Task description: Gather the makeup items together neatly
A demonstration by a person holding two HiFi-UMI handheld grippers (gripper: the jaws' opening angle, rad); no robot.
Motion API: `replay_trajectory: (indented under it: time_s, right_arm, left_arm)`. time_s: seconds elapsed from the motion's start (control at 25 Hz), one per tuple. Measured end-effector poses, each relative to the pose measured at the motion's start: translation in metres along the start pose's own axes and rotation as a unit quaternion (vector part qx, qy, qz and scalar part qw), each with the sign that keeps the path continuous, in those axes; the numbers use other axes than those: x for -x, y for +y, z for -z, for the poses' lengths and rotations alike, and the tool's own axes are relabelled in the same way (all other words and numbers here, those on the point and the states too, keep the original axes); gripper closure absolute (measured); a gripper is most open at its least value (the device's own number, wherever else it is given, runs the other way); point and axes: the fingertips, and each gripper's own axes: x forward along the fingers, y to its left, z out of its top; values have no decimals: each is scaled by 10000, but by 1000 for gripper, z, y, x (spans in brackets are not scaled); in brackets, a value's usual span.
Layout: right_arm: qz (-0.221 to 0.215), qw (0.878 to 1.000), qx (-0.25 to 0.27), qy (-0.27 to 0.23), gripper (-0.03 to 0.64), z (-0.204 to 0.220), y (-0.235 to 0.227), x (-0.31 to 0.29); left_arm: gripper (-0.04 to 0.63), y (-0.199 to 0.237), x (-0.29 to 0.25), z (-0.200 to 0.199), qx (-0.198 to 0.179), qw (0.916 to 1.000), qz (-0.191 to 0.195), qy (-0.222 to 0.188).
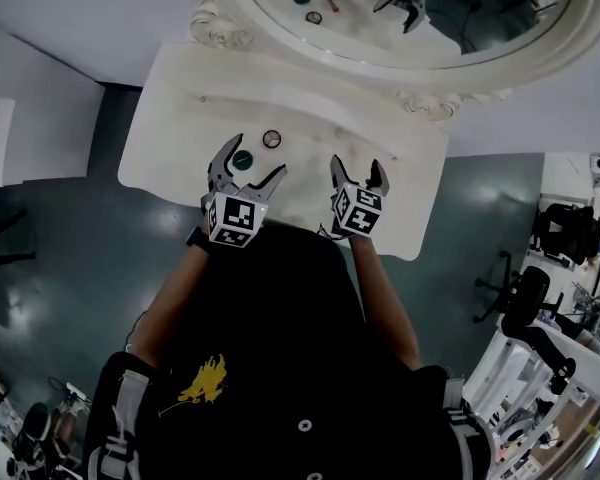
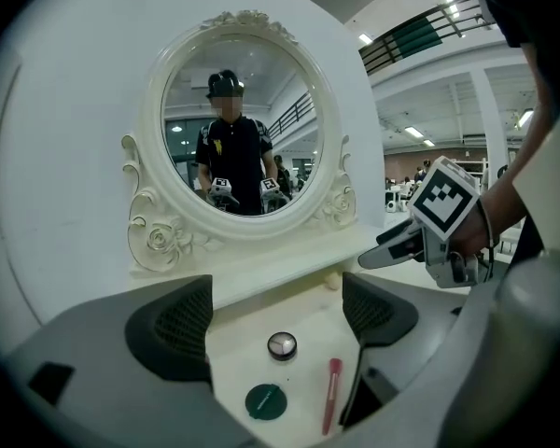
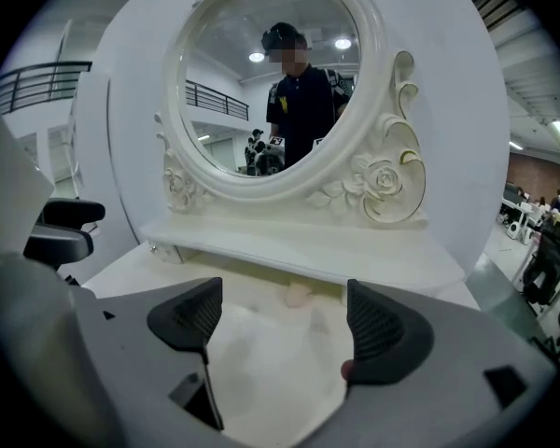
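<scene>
Currently both grippers sit low over the white vanity table (image 1: 170, 118), in front of the oval mirror (image 2: 238, 82), each pointing down at the tabletop.

Left gripper (image 2: 278, 317): jaws wide apart, pads on nothing. All three makeup items show in the gap between them:
- small round pot (image 2: 282, 345), farthest out
- green compact (image 2: 265, 401), nearer and slightly left
- pink stick (image 2: 331, 395), lying lengthwise, right of the compact and close to the right-hand jaw

The items are near each other, but none touch. They make a loose triangle, so I'd say the gathering isn't done yet.

From the head view the compact lies between the left jaws and the pot just past the tips. My read is that the wide gap is deliberate, either bracketing the cluster to sweep it together or lining up on the compact.

Right gripper (image 3: 285, 320): jaws also apart, with only bare tabletop between them. A small pink spot sits by its right pad (can't tell what it is). It's off to the right of the items, probably parked clear of the left gripper's work or ready to act as a stop.

Risk: the stick could roll if a jaw nudges it.
</scene>
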Motion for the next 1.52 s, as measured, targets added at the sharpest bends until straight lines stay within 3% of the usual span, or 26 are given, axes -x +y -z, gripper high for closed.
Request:
replay_trajectory:
  time_s: [0.4, 0.52, 0.84, 1.52]
  right_arm:
    - [41, 9988, -167, 463, 244, 21, -5, -62]
    - [35, 9979, -149, 632, 299, 31, -5, -73]
    - [129, 9963, -76, 849, 356, 46, -9, -94]
    - [222, 9935, 73, 1113, 419, 58, -18, -125]
  left_arm:
    - [158, 4, -13, 17, 33, 9995, -12, 325]
    - [158, 6, -16, 18, 27, 9993, -36, 370]
    - [158, 5, -24, 21, 44, 9987, 11, 507]
    - [158, -6, -50, 16, 9, 9982, 139, 587]
